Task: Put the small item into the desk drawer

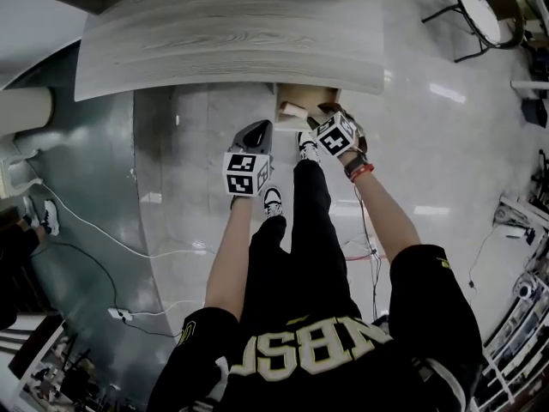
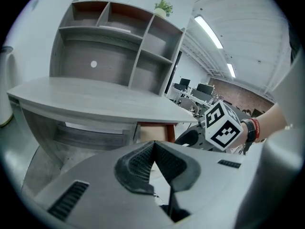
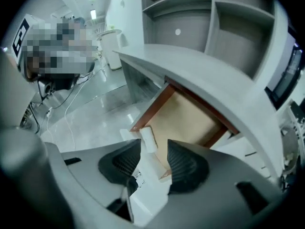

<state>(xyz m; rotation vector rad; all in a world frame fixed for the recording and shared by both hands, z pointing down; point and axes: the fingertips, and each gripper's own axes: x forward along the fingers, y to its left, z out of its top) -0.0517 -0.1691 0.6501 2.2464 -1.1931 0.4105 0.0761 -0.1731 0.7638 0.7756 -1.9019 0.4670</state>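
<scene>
Right gripper view shows the right hand-held gripper [image 3: 153, 147] with its jaws spread apart and nothing clamped. The small item [image 3: 147, 139], a pale oblong piece, is seen just beyond the tips, closer to the left-hand pad than to the other. It is narrower than the gap, so it is judged to be free of the pads. The item is placed at the near left corner of the open drawer [image 3: 190, 118], which is pulled out from under the desk [image 3: 190, 66]. Its long axis appears to run along the drawer's white front wall, with one end towards the corner and the other towards the jaws. Whether it rests on the front edge or already on the wooden floor cannot be told. The left hand-held gripper [image 2: 152, 144] is held well back from the drawer, its jaws closed tip to tip on nothing. The right one is therefore much the nearer. A short nudge or drop inward is judged to be all that is needed.
</scene>
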